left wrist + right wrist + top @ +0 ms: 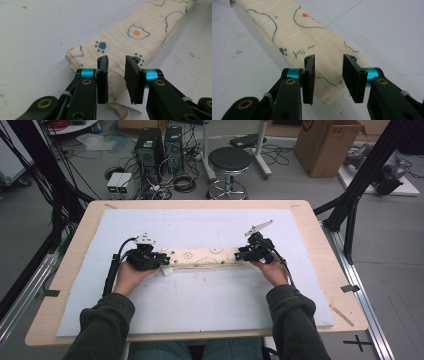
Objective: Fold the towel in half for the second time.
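Left hand (131, 270) comes in from the near edge, forearm angled inward, palm wrapped round the left gripper (162, 260), which points level toward the cloth's left end. Its jaws stand apart, the folded cream cloth (202, 257) end just under and ahead of them, not pinched. Right hand (272, 268) mirrors it, right gripper (240, 255) pointing inward at the cloth's right end; jaws spread, cloth corner below between them, pads off it. Cloth lies flat on the white board (200, 300) between both grippers.

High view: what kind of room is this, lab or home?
Most likely a lab or workshop: two black desktop computer towers on the floor amid loose cables, a black aluminium-profile frame beside the light wooden table, and an open brown cardboard box.
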The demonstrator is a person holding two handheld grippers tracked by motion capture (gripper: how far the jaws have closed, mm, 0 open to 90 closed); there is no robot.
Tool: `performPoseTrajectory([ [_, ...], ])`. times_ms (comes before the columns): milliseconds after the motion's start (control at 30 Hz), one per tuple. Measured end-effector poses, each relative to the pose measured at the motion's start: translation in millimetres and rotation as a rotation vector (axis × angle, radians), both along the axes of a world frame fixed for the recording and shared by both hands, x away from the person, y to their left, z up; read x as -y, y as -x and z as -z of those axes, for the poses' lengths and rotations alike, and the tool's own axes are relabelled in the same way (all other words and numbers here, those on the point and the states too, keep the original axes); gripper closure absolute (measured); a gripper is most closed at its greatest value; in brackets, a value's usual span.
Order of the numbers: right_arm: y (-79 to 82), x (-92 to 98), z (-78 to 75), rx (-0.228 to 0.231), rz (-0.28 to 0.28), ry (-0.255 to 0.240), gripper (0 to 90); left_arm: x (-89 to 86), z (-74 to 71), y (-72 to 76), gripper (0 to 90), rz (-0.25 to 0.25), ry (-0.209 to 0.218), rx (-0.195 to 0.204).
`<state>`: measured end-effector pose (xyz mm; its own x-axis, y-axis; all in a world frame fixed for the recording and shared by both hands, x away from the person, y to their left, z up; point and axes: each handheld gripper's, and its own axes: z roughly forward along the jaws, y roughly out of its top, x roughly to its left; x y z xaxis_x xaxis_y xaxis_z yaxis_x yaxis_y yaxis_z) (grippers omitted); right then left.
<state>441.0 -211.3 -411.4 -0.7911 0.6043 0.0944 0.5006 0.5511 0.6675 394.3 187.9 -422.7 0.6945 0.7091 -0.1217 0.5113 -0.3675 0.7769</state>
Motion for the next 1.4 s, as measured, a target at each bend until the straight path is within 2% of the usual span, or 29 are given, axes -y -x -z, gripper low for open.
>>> performPoseTrajectory([
  [133, 1.2, 0.2, 0.0, 0.002, 0.002, -0.015, 62.3, 0.3, -0.3, 0.9, 71.0, -0.003, 0.002, 0.001],
  [267, 2.4, 0.4, -1.1, 0.009, 0.008, -0.024, 62.2, -1.6, 1.9, 3.4, 70.3, -0.015, 0.034, 0.013],
  [400, 3.8, -0.1, -2.5, 0.02, 0.005, -0.024, 61.7, -4.7, 5.9, 5.7, 69.5, -0.022, 0.04, 0.009],
  [800, 6.6, -3.6, -2.0, 0.031, 0.007, -0.012, 61.2, -3.6, 9.6, 6.1, 68.3, -0.021, 0.035, 0.005],
  [933, 6.6, -3.6, 2.2, 0.016, 0.006, -0.001, 61.1, -2.6, 10.3, 6.2, 68.0, -0.015, 0.022, 0.003],
  [1067, 7.2, -4.3, 3.9, 0.02, 0.006, 0.005, 61.1, -2.7, 11.7, 5.7, 67.9, -0.015, 0.014, -0.003],
  [1133, 12.0, -0.9, 8.8, 0.08, 0.021, -0.012, 62.2, -2.0, 12.4, 5.8, 68.0, -0.013, 0.013, -0.004],
  [1200, 12.9, 2.9, 16.3, 0.05, 0.032, -0.022, 61.7, -1.0, 13.7, 5.5, 67.9, -0.016, 0.013, -0.005],
  [1300, 16.3, 5.8, 22.9, 0.057, 0.043, -0.04, 61.5, 0.2, 16.4, 4.7, 67.5, -0.017, 0.01, -0.008],
  [1400, 16.5, 4.7, 22.9, 0.063, 0.038, -0.029, 61.3, 0.7, 16.7, 5.3, 67.4, -0.014, -0.003, 0.0],
])
